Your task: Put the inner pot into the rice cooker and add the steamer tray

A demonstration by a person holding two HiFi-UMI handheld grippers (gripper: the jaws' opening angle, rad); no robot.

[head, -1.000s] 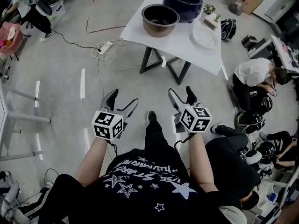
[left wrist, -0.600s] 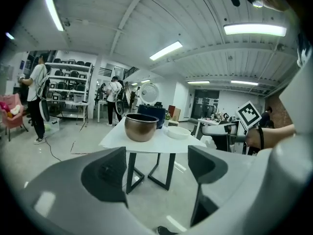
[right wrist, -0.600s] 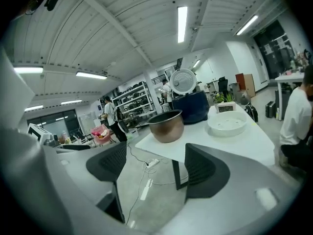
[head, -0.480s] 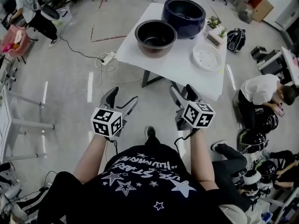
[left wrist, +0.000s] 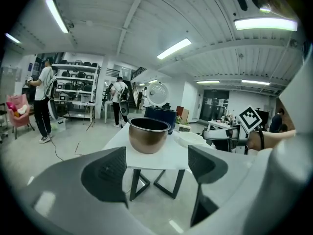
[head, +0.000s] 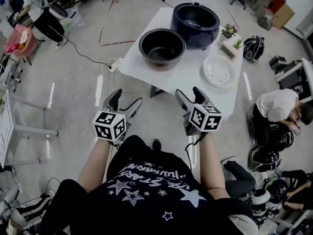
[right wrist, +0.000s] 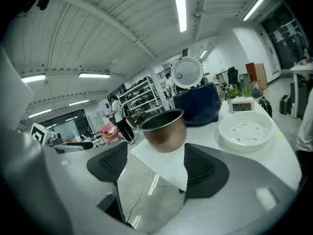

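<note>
On the white table (head: 181,77) stand a copper-brown inner pot (head: 162,46) (left wrist: 148,135) (right wrist: 164,129), behind it a dark blue rice cooker (head: 195,18) (right wrist: 197,103) with its lid (right wrist: 187,72) up, and to the right a white steamer tray (head: 218,71) (right wrist: 245,129). My left gripper (head: 125,105) hovers open over the floor just short of the table's near edge. To its right, my right gripper (head: 188,98) is open over the near edge. Both hold nothing.
A small clock and plants (head: 229,38) sit at the table's far right corner. A power strip with cables (head: 111,63) lies on the floor left of the table. A person (head: 278,106) crouches at the right among helmets; others stand at the far left (head: 41,11).
The table and its objects have come nearer and lower in the head view. Both grippers stay open and now reach the table's near edge.
</note>
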